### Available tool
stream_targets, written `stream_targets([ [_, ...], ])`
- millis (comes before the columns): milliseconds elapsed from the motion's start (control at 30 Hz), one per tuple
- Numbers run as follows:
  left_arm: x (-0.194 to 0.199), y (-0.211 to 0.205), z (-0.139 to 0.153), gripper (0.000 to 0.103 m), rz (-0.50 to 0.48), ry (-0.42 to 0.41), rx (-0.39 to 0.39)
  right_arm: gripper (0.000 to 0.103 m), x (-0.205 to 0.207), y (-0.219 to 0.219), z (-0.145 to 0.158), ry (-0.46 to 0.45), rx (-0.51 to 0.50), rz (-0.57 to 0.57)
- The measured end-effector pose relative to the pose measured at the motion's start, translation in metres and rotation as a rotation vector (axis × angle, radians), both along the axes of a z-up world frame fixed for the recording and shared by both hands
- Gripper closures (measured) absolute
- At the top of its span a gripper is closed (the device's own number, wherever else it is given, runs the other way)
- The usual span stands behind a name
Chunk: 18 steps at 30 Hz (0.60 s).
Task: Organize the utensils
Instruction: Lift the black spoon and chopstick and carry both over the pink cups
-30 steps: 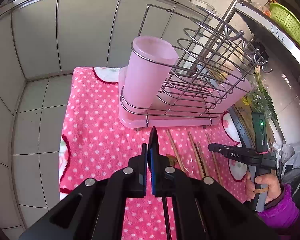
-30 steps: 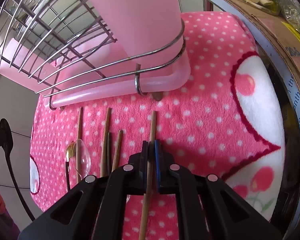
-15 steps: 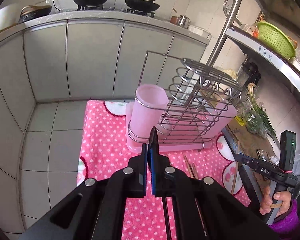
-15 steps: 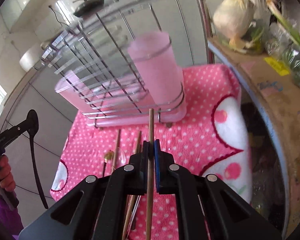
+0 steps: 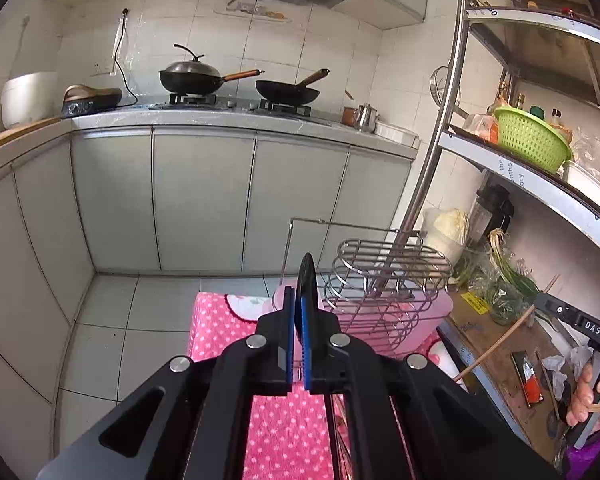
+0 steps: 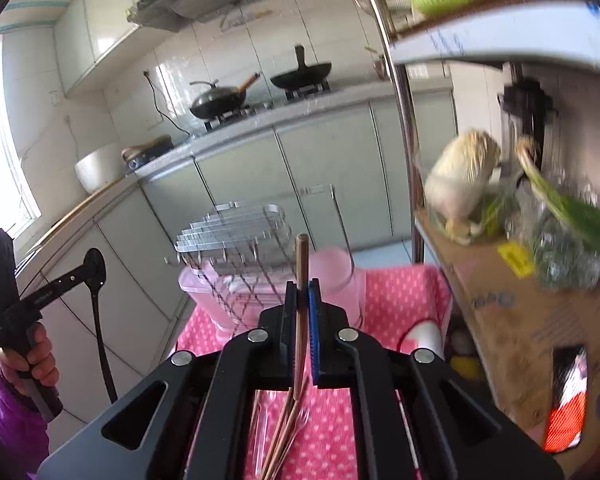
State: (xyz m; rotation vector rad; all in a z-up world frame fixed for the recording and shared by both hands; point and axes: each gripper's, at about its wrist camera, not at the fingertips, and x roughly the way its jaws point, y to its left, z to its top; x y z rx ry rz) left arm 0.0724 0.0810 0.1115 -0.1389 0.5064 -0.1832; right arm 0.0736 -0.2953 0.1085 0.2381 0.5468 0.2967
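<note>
Left wrist view: left gripper (image 5: 298, 322) pinches a black spoon (image 5: 306, 276), bowl up at 12, likely to drop it handle-first into the pink cup (image 5: 278, 300) just beyond.

Right wrist view: right gripper (image 6: 301, 318) pinches one chopstick (image 6: 301, 264) upright; cup (image 6: 336, 276) at 1, rack (image 6: 236, 232) at 11. More chopsticks (image 6: 280, 440) lie on the cloth (image 6: 400, 292) at 6.

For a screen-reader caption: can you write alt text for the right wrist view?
The right hand-held gripper is shut on a wooden chopstick, raised in front of a pink cup in a wire rack on a pink dotted cloth. At left, a hand holds the left hand-held gripper.
</note>
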Motion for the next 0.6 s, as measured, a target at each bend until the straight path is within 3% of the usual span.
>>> stream_targets([
  [300,0.025,-0.011,0.036,0.101,0.120,-0.151,0.027,0.097,0.020,-0.013,0.059,-0.129,-0.027,-0.044],
  [600,0.065,-0.023,0.047,0.101,0.226,-0.334,0.035,0.097,0.062,-0.017,0.071,-0.157,-0.031,-0.070],
])
